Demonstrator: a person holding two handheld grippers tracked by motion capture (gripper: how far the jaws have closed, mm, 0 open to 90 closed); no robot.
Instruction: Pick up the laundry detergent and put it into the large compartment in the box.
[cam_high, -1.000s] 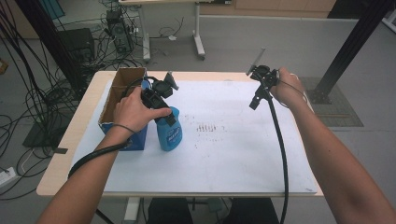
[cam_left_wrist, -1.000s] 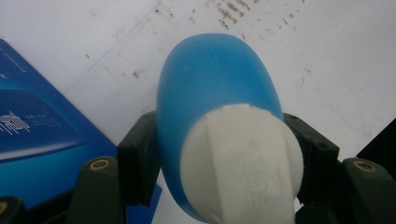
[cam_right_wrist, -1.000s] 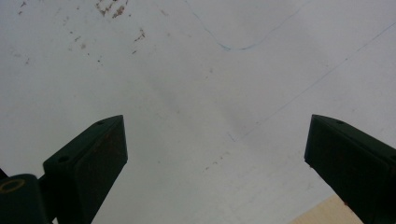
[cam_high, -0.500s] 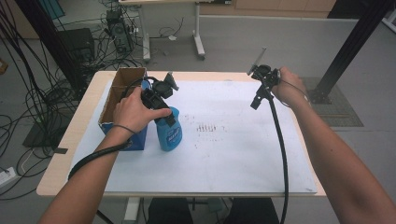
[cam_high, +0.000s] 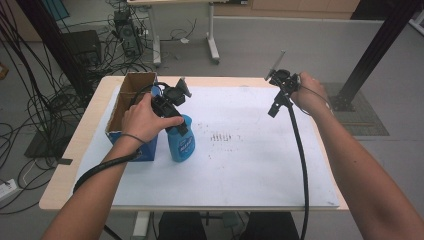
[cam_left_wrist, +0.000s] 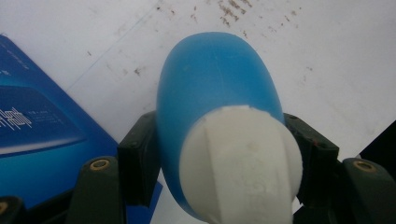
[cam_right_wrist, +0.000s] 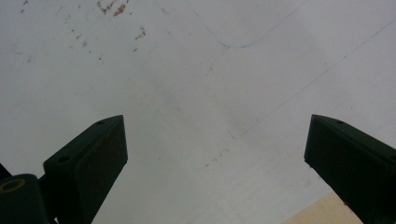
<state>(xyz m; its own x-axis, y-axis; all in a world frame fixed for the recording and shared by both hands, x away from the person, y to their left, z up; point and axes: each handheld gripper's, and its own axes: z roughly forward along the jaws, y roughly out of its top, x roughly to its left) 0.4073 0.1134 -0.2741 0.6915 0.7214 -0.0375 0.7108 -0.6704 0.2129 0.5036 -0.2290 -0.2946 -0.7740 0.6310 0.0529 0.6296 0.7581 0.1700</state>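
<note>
Bottle, blue plastic with a white cap, stands on the white-covered desk at about 9 o'clock from desk centre, just beside the open cardboard box with blue sides. Left tool is closed on the bottle's neck, one jaw on each side below the cap; the left hand covers the tool body in the high view.

Change noted: against the frames half a second and one second back, bottle and left tool show no shift of position. The right tool sits marginally differently at the 2 o'clock corner, nothing more. Judgement: the grasp is settled and the bottle is set down or paused; no transfer is under way.

Orientation: the bottle's long axis runs vertical, base on the desk, cap uppermost. In the high view its top leans slightly toward 11 o'clock; whether this is true tilt or camera angle cannot be told.

Right tool has its jaws spread wide, holding nothing, over bare desk surface near the edge.
</note>
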